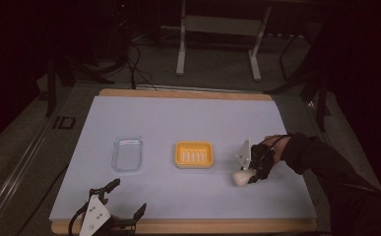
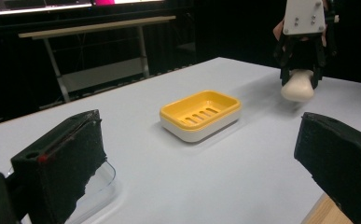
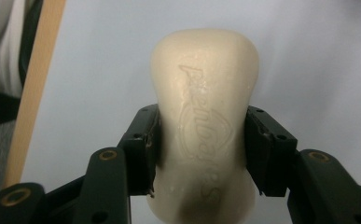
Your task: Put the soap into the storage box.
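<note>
Right hand-held gripper [image 1: 249,177]: pinching soap bar [image 1: 240,177] across its width.
Soap dish [image 1: 194,154]: toward worktop's left edge from it.
Left hand-held gripper [image 1: 126,199]: spread, near edge.

A clear plastic lid [image 1: 127,154] lies left of the yellow soap dish [image 1: 194,154] on the pale blue table [image 1: 178,118]. A metal-legged bench [image 1: 217,29] stands beyond.

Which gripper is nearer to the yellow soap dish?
Right. The right gripper, shut on the soap bar, hangs just beside the yellow soap dish. The left gripper sits open at the table's near edge, closer to the clear tray.
</note>
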Tool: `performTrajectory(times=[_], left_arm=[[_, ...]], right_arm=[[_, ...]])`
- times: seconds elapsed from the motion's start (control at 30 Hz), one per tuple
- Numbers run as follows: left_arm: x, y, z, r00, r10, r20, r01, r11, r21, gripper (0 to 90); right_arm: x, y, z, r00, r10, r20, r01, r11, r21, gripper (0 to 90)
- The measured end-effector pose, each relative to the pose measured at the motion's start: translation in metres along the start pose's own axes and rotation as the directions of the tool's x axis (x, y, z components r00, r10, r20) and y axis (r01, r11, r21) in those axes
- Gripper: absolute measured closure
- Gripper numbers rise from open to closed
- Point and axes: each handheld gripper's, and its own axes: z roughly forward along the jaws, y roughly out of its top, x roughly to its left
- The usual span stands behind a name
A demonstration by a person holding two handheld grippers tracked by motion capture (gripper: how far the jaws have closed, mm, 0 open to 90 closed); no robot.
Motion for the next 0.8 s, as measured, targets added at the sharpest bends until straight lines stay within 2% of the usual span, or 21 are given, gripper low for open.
performTrajectory(times=[0.1, 0.3, 0.33, 0.43, 0.6, 0.67, 0.8], left_arm=[[0.000, 0.001, 0.002, 1.0000, 0.000, 0.008, 0.000, 1.0000, 0.000, 1.7], [-0.001, 0.003, 0.008, 0.9994, 0.000, 0.033, 0.001, 1.0000, -0.007, 1.7], [-0.001, 0.003, 0.009, 0.9992, -0.003, 0.040, 0.003, 0.9999, -0.010, 1.7], [0.001, 0.004, 0.013, 0.9986, -0.006, 0.053, 0.007, 0.9999, -0.015, 1.7], [0.003, 0.006, 0.017, 0.9981, -0.021, 0.058, 0.022, 0.9995, -0.023, 1.7], [0.004, 0.006, 0.020, 0.9976, -0.017, 0.067, 0.019, 0.9997, -0.018, 1.7], [0.003, 0.005, 0.024, 0.9964, -0.014, 0.083, 0.014, 0.9999, -0.006, 1.7]], right_arm=[[0.000, 0.002, -0.006, 0.9996, 0.027, 0.008, -0.027, 1.000, -0.014, 49.4], [0.002, 0.004, -0.016, 0.9983, 0.046, 0.035, -0.045, 0.999, -0.026, 49.4], [0.003, 0.004, -0.017, 0.9975, 0.061, 0.036, -0.060, 0.998, -0.026, 49.5], [0.006, 0.003, -0.021, 0.9963, 0.070, 0.049, -0.068, 0.996, -0.050, 49.5], [0.008, -0.003, -0.027, 0.9904, 0.123, 0.062, -0.116, 0.988, -0.101, 49.5], [0.008, -0.004, -0.030, 0.9865, 0.151, 0.065, -0.143, 0.984, -0.106, 49.5], [0.008, -0.003, -0.036, 0.9832, 0.168, 0.072, -0.160, 0.981, -0.107, 49.5]])
